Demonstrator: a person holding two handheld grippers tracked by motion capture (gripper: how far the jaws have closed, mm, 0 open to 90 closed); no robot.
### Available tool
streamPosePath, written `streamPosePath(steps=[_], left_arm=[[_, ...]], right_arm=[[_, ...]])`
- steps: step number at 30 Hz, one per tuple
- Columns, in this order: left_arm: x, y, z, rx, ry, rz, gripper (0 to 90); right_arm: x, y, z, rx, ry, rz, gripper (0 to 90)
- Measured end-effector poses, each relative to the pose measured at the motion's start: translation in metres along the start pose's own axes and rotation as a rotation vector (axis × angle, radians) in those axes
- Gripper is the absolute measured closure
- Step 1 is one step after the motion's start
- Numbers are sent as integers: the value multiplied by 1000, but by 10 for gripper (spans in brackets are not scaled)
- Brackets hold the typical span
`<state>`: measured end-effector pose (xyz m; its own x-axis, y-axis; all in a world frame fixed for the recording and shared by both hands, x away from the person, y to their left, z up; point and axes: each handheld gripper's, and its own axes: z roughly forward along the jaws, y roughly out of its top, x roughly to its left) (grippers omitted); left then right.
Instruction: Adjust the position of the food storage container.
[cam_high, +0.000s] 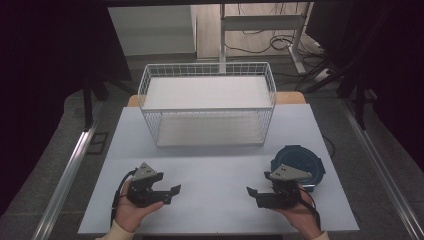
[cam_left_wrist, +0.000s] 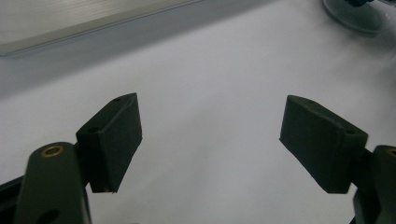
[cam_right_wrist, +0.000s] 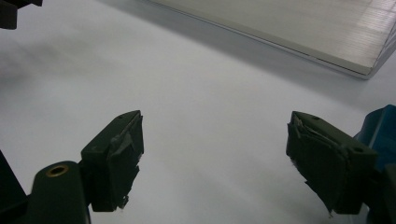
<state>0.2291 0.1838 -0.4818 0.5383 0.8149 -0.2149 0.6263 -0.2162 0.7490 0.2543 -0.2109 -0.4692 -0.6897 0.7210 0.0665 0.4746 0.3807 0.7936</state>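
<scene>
Two tongs rest low over a white worktop (cam_high: 210, 175), both spread wide with nothing between their jaws.

The left tongs (cam_high: 172, 192) and the right tongs (cam_high: 251, 192) point inward at each other near the front edge, well apart, each held in a hand from below. Just beside the right tongs, partly behind them, sits a round dark blue container (cam_high: 300, 160); its inside is too dark and too covered to tell what it holds, and its blue edge shows at the right border of the right gripper view (cam_right_wrist: 380, 128). At the back of the worktop stands a white wire basket (cam_high: 207, 70) with two levels, a pale flat board on each, and nothing else lies on either board.
</scene>
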Motion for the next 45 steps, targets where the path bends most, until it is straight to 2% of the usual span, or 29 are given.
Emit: streamPosePath(steps=[18,25,29,37,38,45], left_arm=[[-2,2,0,3,-14,20,213],[-3,4,1,9,-23,10,215],[-3,7,-2,4,-32,7,215],[1,7,-6,-8,-29,2,216],[1,7,-6,-8,-29,-2,216],[1,7,-6,-4,-24,0,216]], right_arm=[[0,4,-5,-7,-1,-6,201],[-2,7,-9,-14,1,-15,201],[-9,19,-11,-1,5,20,199],[-18,39,-16,8,-28,23,219],[-23,43,-18,3,-27,32,221],[-40,47,-26,3,-69,57,252]])
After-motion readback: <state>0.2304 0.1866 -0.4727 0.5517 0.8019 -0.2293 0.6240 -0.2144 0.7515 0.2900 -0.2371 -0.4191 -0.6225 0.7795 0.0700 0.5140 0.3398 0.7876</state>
